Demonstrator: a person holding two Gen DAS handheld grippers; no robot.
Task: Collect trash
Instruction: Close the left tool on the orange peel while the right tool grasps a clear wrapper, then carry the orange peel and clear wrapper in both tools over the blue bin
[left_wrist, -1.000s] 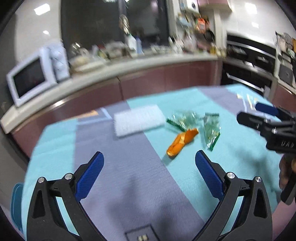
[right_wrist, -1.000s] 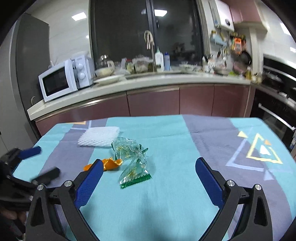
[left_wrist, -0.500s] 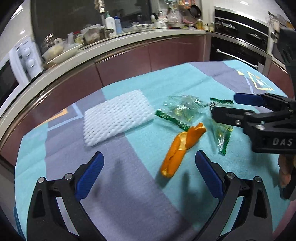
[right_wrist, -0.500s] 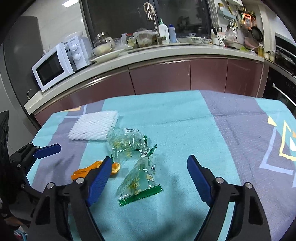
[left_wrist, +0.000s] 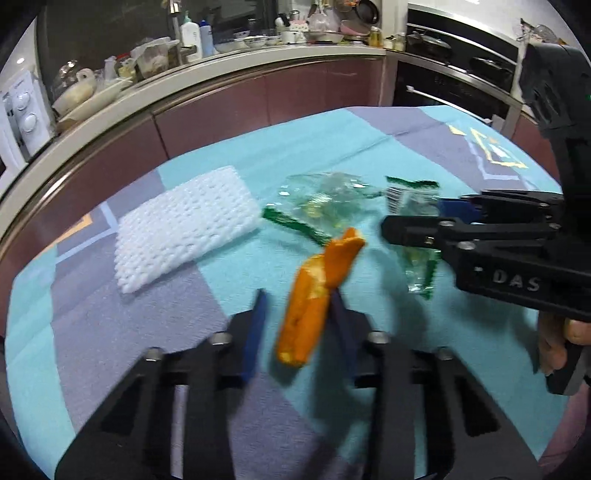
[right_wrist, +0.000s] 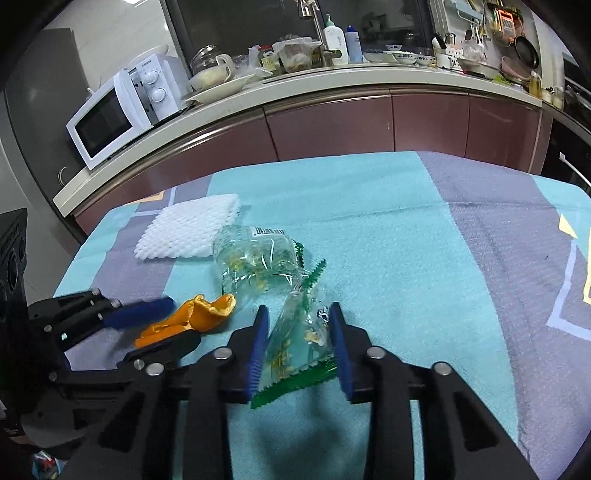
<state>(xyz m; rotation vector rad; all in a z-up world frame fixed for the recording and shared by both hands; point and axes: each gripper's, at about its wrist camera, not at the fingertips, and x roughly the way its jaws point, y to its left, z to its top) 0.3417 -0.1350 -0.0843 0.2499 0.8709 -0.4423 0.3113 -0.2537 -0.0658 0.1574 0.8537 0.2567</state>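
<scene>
left tool (left_wrist: 297, 325): jaws just closing around orange peel (left_wrist: 314, 302), lower centre | right tool (right_wrist: 299, 347): closing on clear wrapper (right_wrist: 299, 332) | second wrapper (right_wrist: 255, 258), foam net (right_wrist: 188, 229) on table (right_wrist: 406, 240)

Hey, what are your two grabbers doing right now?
Left gripper closing around orange peel. Right gripper closing around clear wrapper. Nothing in the way.

A matt woven cloth (right_wrist: 388, 229) covers the tabletop. The white foam net (left_wrist: 184, 227) looks bumpy. Both wrappers (right_wrist: 255, 258) are clear glossy plastic film. The orange peel (left_wrist: 314, 295) is dull and pitted. The tongs' (right_wrist: 297, 347) black plastic is matt.
</scene>
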